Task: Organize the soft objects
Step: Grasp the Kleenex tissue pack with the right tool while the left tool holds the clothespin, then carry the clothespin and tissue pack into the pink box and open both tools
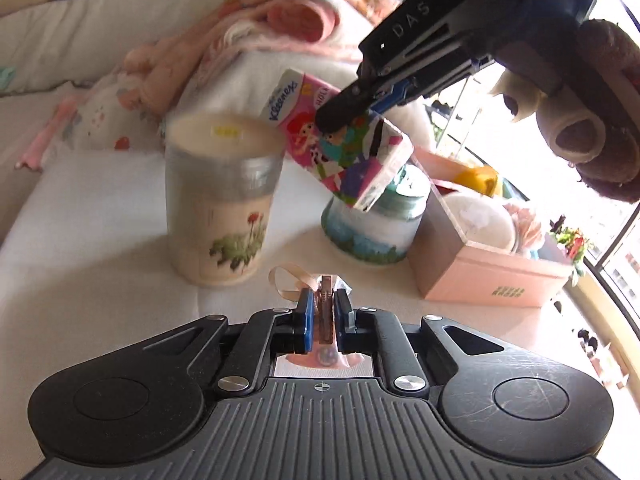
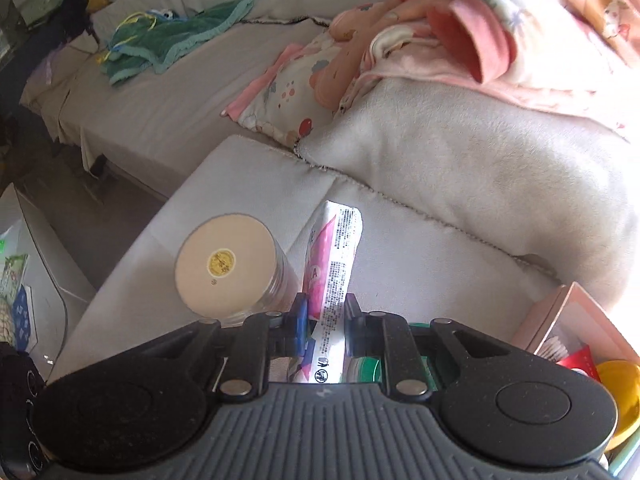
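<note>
So closest to the left camera, the left gripper (image 1: 323,312) has its jaws pinched together on a small clip-like thing with a tan ribbon loop (image 1: 289,276); can't tell exactly what it is. Over in the right view, the right gripper (image 2: 323,320) is clamped on the Kleenex tissue pack (image 2: 334,264), holding it up in the air, tilted, not touching anything.

Just past the left gripper sits a tall flower-print canister (image 1: 222,200), and beside it a squat painted jar (image 1: 370,228) right under the hanging pack. To the right of that is the pink box (image 1: 492,276), open on top, already with a round white puff and a yellow thing inside. Farther back there's a white fleece blanket (image 2: 460,168) and a pile of pink baby clothes (image 2: 500,40).

My guess is the pack is headed for the pink box. If so, I'd swing it sideways clear of the jar lid first, level it out, then lower it into the free corner before letting go. It's squishy, so dropping it from height could make it bounce off the rim.
</note>
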Available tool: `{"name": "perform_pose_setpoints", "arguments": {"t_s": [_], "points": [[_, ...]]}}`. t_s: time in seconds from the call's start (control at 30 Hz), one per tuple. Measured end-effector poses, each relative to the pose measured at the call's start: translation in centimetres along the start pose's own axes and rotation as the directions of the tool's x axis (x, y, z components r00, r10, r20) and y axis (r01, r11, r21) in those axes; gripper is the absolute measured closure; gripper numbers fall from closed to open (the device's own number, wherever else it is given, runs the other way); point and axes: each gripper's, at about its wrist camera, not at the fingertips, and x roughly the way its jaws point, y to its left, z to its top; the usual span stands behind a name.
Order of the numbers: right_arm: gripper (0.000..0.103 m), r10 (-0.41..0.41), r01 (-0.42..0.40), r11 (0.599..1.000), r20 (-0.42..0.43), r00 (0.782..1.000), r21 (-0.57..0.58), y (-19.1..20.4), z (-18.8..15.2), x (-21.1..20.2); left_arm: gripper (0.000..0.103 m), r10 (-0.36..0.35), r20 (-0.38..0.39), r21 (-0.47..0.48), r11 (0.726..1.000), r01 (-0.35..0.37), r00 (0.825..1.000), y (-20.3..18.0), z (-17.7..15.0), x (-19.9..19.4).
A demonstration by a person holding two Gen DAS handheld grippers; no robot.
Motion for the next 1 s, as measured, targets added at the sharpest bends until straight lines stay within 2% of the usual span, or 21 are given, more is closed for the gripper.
{"name": "perform_pose_setpoints", "arguments": {"t_s": [0.17, 0.27, 0.37, 0.47, 0.57, 0.67, 0.77, 0.83, 0.9, 1.0], "points": [[0.086, 0.007, -0.007, 1.0, 0.153, 0.988, -0.002, 1.2, 0.1, -7.6, 0.09, -0.021, 0.162, 0.126, 0.992, 0.0, 0.987, -3.2, 4.5, -3.9], [0.086, 0.0, -0.001, 1.0, 0.262, 0.965, 0.003, 1.6, -0.5, -12.9, 0.09, -0.048, 0.216, 0.194, 0.981, 0.005, 0.975, -5.7, 6.7, -5.2], [0.086, -0.021, 0.015, 1.0, 0.364, 0.931, 0.019, 1.1, -2.1, -18.1, 0.09, -0.087, 0.236, 0.266, 0.964, 0.022, 0.968, -9.0, 8.2, -5.6], [0.086, -0.064, 0.046, 0.998, 0.445, 0.893, 0.052, 0.0, -4.5, -22.6, 0.09, -0.133, 0.229, 0.334, 0.941, 0.051, 0.964, -12.6, 9.0, -5.4], [0.086, -0.12, 0.082, 0.992, 0.48, 0.869, 0.099, -1.7, -7.2, -25.5, 0.09, -0.182, 0.203, 0.392, 0.916, 0.091, 0.962, -16.1, 9.1, -4.5], [0.086, -0.173, 0.113, 0.982, 0.488, 0.855, 0.151, -3.6, -10.0, -27.0, 0.09, -0.216, 0.168, 0.434, 0.892, 0.124, 0.962, -19.0, 9.2, -3.0], [0.086, -0.215, 0.13, 0.97, 0.481, 0.85, 0.204, -6.0, -12.7, -27.5, 0.09, -0.232, 0.115, 0.446, 0.881, 0.158, 0.966, -20.9, 8.9, -0.9], [0.086, -0.239, 0.135, 0.96, 0.47, 0.85, 0.244, -7.9, -14.4, -27.2, 0.09, -0.234, 0.08, 0.445, 0.878, 0.175, 0.969, -21.4, 9.0, 0.5], [0.086, -0.265, 0.143, 0.948, 0.459, 0.848, 0.283, -9.6, -15.9, -26.7, 0.09, -0.212, 0.067, 0.444, 0.882, 0.161, 0.975, -21.3, 9.3, 2.3], [0.086, -0.298, 0.158, 0.931, 0.437, 0.849, 0.328, -11.7, -17.4, -25.6, 0.09, -0.205, 0.013, 0.346, 0.919, 0.189, 0.979, -19.6, 10.4, 5.7]]}}
